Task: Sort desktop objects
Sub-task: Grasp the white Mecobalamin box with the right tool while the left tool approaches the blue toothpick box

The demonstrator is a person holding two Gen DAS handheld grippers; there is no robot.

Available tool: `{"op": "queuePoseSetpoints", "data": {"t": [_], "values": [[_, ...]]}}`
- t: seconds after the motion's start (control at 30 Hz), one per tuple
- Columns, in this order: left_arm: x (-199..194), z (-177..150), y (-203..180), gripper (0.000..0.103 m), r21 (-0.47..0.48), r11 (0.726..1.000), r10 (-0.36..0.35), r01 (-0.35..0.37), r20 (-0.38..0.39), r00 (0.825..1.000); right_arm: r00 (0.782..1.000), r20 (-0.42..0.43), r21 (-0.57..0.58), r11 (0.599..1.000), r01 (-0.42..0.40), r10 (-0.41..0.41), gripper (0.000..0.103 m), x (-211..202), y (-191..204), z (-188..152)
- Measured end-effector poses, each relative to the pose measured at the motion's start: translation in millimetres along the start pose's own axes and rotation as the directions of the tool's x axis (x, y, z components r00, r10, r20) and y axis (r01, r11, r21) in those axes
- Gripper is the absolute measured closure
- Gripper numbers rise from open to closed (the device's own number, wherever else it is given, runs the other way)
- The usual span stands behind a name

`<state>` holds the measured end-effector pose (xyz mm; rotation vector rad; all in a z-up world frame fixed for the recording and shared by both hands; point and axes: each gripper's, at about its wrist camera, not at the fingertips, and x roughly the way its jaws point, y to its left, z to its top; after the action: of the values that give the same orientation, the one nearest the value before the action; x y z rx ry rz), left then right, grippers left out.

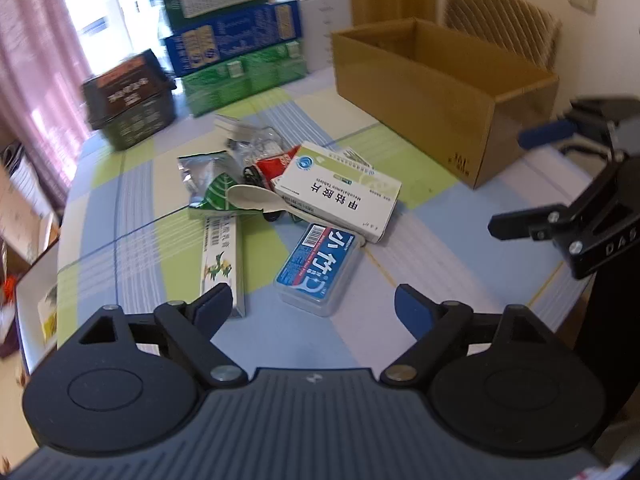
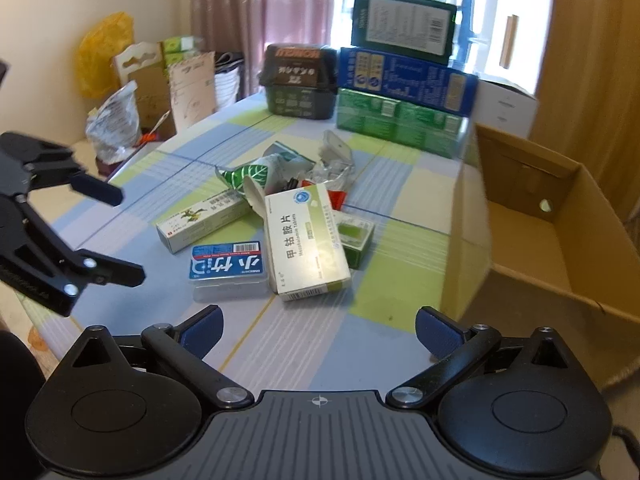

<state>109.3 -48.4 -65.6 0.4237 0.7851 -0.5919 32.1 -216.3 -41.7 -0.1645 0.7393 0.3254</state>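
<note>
Hovering over the checked tablecloth [image 1: 132,216], the left gripper [image 1: 312,308] has its blue-padded jaws spread wide with nothing between them; in its own view the clear floss-pick case with the blue label [image 1: 318,268] lies just past the fingertips at about 12 o'clock. The right gripper [image 2: 318,330] likewise stands released and empty, its jaws apart above bare cloth, and it shows in the left wrist view at 3 o'clock as a black frame with one blue pad.

A heap of desktop items sits mid-table. The white and green tablet box [image 1: 340,190] rests tilted on top of the pile, one corner touching the floss-pick case. At its 9 o'clock a white plastic spoon [image 1: 256,196] lies across a green leaf-print sachet [image 1: 216,196], and a long narrow ointment carton [image 1: 222,260] stretches from the sachet toward the left gripper. A red packet [image 1: 272,166] and crumpled clear wrapping [image 1: 260,142] lie behind the tablet box. In the right wrist view a small green box [image 2: 354,238] lies just beside the tablet box at 3 o'clock.

An open cardboard box [image 1: 436,92] stands at 1 o'clock from the pile, well apart from it. Stacked green and blue cartons [image 1: 236,48] and a dark lidded container [image 1: 128,98] line the far edge of the table
</note>
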Motion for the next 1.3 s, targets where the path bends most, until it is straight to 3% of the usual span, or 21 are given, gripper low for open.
{"op": "queuePoseSetpoints", "data": {"t": [0.03, 0.1, 0.4, 0.53, 0.9, 1.17, 1.23, 1.3], "values": [[7.8, 0.4, 2.0, 0.02, 0.019, 1.0, -0.001, 0.002, -0.009, 1.0, 1.0, -0.007, -0.009, 1.0, -0.013, 0.013, 0.016, 5.4, -1.1, 0.9], [22.8, 0.6, 6.1, 0.022, 0.056, 0.998, -0.007, 0.009, -0.028, 1.0, 0.999, -0.017, -0.022, 0.999, -0.041, 0.041, 0.019, 16.0, -3.5, 3.0], [70.2, 0.8, 13.2, 0.024, 0.141, 0.989, -0.045, 0.053, -0.06, 0.997, 0.998, -0.05, -0.15, 0.987, -0.055, 0.048, 0.019, 70.3, -0.7, 18.1], [85.9, 0.0, 13.3, 0.025, 0.177, 0.983, -0.045, 0.057, -0.069, 0.997, 0.995, -0.083, -0.14, 0.989, -0.057, 0.046, 0.019, 95.8, -7.3, 24.1], [114.1, 2.6, 17.5, 0.045, 0.157, 0.983, -0.082, 0.095, -0.086, 0.993, 0.992, -0.109, -0.142, 0.987, -0.071, 0.056, 0.019, 133.0, -6.1, 41.5], [114.3, -0.6, 24.5, 0.046, 0.128, 0.99, -0.054, 0.063, -0.077, 0.996, 0.989, -0.137, -0.142, 0.988, -0.065, 0.045, 0.02, 148.9, -5.0, 40.3], [113.8, -1.4, 24.4, 0.046, 0.131, 0.99, -0.05, 0.06, -0.078, 0.996, 0.988, -0.145, -0.126, 0.99, -0.065, 0.047, 0.033, 149.9, -6.1, 40.9], [113.3, -2.1, 24.1, 0.047, 0.135, 0.989, -0.047, 0.057, -0.081, 0.996, 0.987, -0.15, -0.106, 0.992, -0.066, 0.05, 0.034, 148.3, -7.4, 41.6]]}}
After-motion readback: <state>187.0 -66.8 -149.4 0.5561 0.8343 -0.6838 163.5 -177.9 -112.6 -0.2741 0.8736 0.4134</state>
